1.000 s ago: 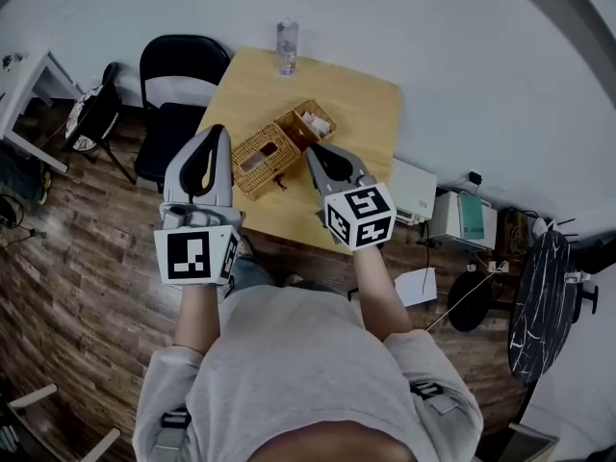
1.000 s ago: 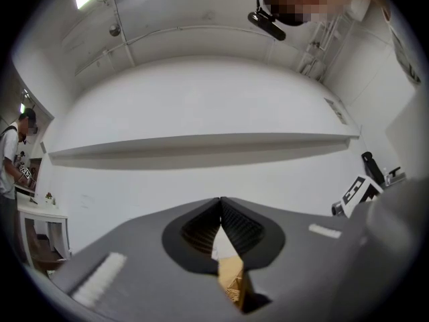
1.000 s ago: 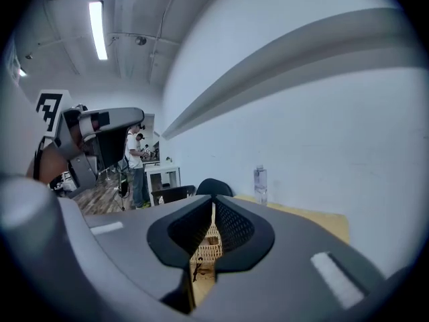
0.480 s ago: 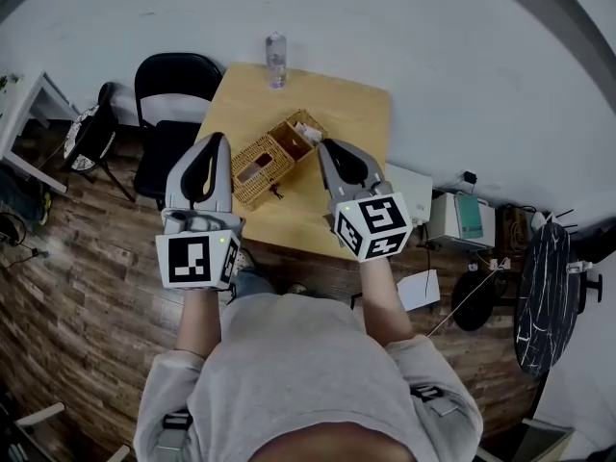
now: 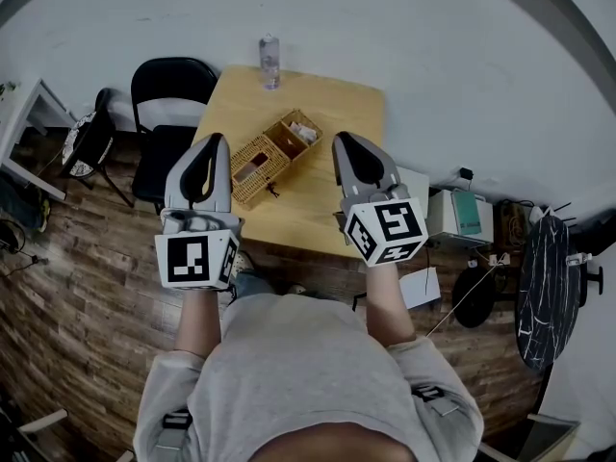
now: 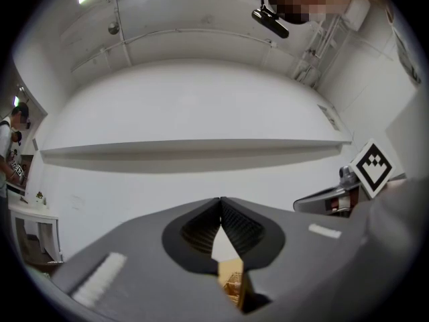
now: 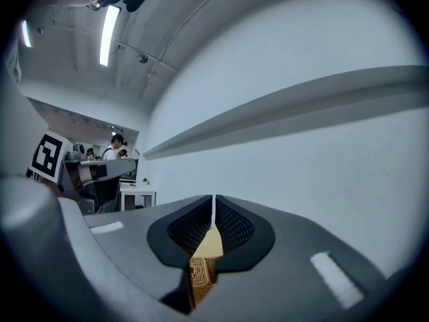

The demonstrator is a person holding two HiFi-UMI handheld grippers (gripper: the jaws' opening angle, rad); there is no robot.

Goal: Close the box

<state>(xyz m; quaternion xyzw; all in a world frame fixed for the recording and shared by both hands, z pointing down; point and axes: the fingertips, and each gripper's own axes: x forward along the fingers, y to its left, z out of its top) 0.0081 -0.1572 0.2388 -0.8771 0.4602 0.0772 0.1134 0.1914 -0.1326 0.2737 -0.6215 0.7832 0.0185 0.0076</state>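
The wicker box (image 5: 299, 131) stands open on the wooden table (image 5: 337, 114), with small items inside. Its woven lid (image 5: 252, 162) lies folded out flat to the left. In the head view both grippers hover over the table's near edge, tips pointing at the wall. My left gripper (image 5: 218, 141) is shut and empty, near the lid's left end. My right gripper (image 5: 344, 142) is shut and empty, a short way right of the box. Each gripper view shows closed jaws, left gripper (image 6: 220, 203) and right gripper (image 7: 213, 203), with a sliver of the wicker box (image 7: 199, 274) below them.
A clear bottle (image 5: 269, 48) stands at the table's far edge. A black chair (image 5: 171, 94) is left of the table, and white appliances (image 5: 460, 216) sit on the floor to the right. A white wall runs behind the table. People stand at desks (image 7: 100, 163) in the far background.
My right gripper has drawn back from the box, moving right and towards me. The left gripper has hardly moved. The head view has shifted slightly, so the table sits further left.
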